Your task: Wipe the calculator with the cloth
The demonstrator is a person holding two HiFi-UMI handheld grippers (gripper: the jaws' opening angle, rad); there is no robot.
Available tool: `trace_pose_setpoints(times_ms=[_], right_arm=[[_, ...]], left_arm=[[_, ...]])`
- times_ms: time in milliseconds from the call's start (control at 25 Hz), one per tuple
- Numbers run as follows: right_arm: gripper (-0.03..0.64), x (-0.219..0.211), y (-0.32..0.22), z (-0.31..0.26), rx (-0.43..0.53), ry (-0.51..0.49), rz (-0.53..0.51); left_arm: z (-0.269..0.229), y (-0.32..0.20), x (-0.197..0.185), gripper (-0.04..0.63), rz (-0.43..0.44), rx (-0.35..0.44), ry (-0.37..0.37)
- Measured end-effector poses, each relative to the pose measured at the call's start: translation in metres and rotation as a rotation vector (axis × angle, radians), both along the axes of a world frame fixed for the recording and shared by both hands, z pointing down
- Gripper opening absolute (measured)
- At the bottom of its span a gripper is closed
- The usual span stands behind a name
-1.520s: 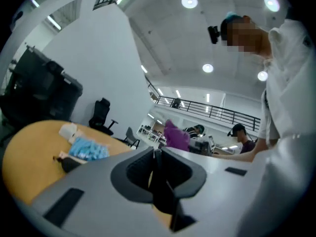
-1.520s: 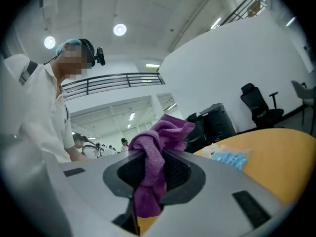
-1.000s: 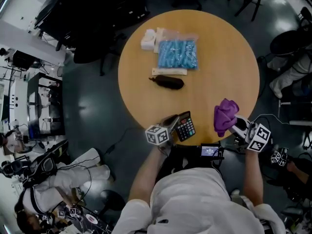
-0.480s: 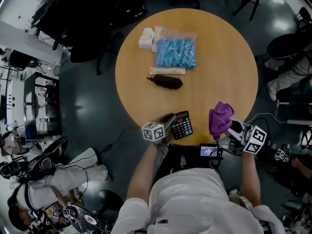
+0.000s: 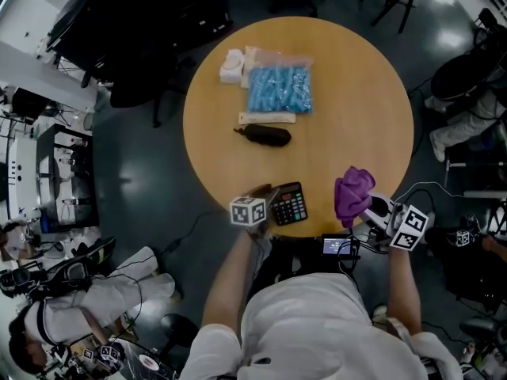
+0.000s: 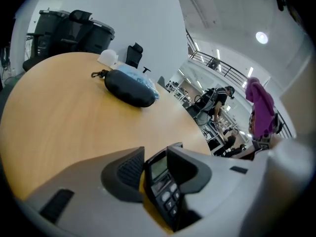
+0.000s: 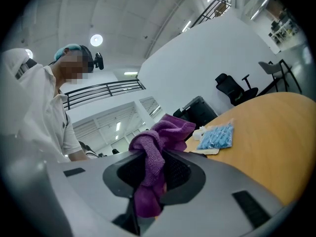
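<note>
Near edge of the table (image 5: 356,93): the left gripper (image 5: 268,196) has just been opening its jaws, and the calculator (image 6: 159,172) sits loose between them, right at that edge. The right gripper (image 7: 157,164) is clamped on the purple cloth (image 7: 158,137), off the near-right edge. The calculator looks like light, stiff, slidey plastic, so I'd pin it by its sides. Farther back: dark pouch (image 5: 265,135), blue packet (image 5: 277,89).

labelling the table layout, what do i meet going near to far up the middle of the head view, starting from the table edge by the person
calculator → black pouch → flat white packet → bag of blue items
</note>
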State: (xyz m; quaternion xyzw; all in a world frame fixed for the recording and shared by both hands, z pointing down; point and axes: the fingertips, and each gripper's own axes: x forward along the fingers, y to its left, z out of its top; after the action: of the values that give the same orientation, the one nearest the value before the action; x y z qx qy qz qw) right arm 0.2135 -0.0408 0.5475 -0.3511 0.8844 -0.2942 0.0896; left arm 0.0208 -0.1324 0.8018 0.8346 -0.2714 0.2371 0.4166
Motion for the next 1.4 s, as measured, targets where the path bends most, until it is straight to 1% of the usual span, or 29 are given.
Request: trace_pose_setpoints(times_ms=[120, 200, 280, 320, 360, 400, 440, 520, 560, 600, 640, 720, 760, 800, 840, 960, 1000, 1040, 1160, 1280, 1400], right_arm=[[0.091, 0.001, 0.001, 0.001, 0.0, 0.005, 0.013], [0.091, 0.0, 0.0, 0.0, 0.0, 0.029, 0.028], [0.091, -0.002, -0.001, -0.006, 0.006, 0.075, 0.049], [0.091, -0.005, -0.001, -0.01, 0.013, 0.102, 0.061], [0.091, -0.008, -0.001, -0.015, 0.022, 0.13, 0.076], [0.091, -0.011, -0.002, -0.02, 0.034, 0.155, 0.093], [0.091, -0.015, -0.002, -0.026, 0.048, 0.178, 0.111], [0.091, -0.024, -0.004, -0.038, 0.076, 0.22, 0.147], [0.091, -0.028, -0.006, -0.045, 0.091, 0.243, 0.164], [0.091, -0.033, -0.007, -0.053, 0.109, 0.27, 0.182], [0.091, -0.037, -0.008, -0.063, 0.13, 0.298, 0.204], [0.091, -0.044, -0.007, -0.082, 0.179, 0.354, 0.26], [0.091, -0.048, -0.006, -0.09, 0.2, 0.378, 0.295], [0.091, -0.052, -0.003, -0.093, 0.211, 0.395, 0.332], [0.091, -0.056, 0.001, -0.092, 0.209, 0.405, 0.367], [0.091, -0.064, 0.011, -0.072, 0.15, 0.41, 0.433], [0.091, -0.066, 0.014, -0.064, 0.13, 0.411, 0.442], [0.091, -0.069, 0.016, -0.058, 0.116, 0.413, 0.448], [0.091, -0.074, 0.02, -0.045, 0.094, 0.424, 0.448], [0.091, -0.076, 0.02, -0.04, 0.089, 0.449, 0.426], [0.091, -0.077, 0.018, -0.044, 0.086, 0.459, 0.419]], left_arm=[[-0.003, -0.006, -0.007, 0.127, -0.016, 0.016, -0.022], [-0.014, -0.013, -0.015, 0.127, -0.039, 0.044, -0.028], [-0.035, -0.022, -0.024, 0.127, -0.078, 0.1, -0.028], [-0.052, -0.026, -0.029, 0.126, -0.111, 0.145, -0.023], [-0.072, -0.03, -0.035, 0.124, -0.154, 0.201, -0.014], [-0.095, -0.032, -0.041, 0.071, -0.198, 0.258, 0.002], [-0.119, -0.032, -0.046, 0.032, -0.232, 0.311, 0.027], [-0.17, -0.025, -0.051, 0.008, -0.26, 0.413, 0.085], [-0.197, -0.02, -0.052, 0.008, -0.264, 0.476, 0.098], [-0.226, -0.015, -0.053, 0.008, -0.277, 0.553, 0.09], [-0.256, -0.009, -0.057, 0.008, -0.309, 0.647, 0.061], [-0.319, 0.009, -0.067, 0.008, -0.413, 0.868, -0.021], [-0.346, 0.021, -0.068, 0.008, -0.451, 0.959, -0.045], [-0.362, 0.033, -0.068, 0.008, -0.466, 1.009, -0.054], [-0.365, 0.043, -0.066, 0.008, -0.467, 1.01, -0.052], [-0.332, 0.057, -0.06, 0.008, -0.446, 0.871, -0.017], [-0.322, 0.06, -0.059, 0.008, -0.435, 0.841, -0.018], [-0.315, 0.063, -0.06, 0.008, -0.424, 0.83, -0.027], [-0.31, 0.067, -0.064, 0.008, -0.409, 0.85, -0.056], [-0.311, 0.07, -0.066, 0.008, -0.423, 0.863, -0.05], [-0.315, 0.072, -0.062, 0.008, -0.411, 0.868, -0.036]])
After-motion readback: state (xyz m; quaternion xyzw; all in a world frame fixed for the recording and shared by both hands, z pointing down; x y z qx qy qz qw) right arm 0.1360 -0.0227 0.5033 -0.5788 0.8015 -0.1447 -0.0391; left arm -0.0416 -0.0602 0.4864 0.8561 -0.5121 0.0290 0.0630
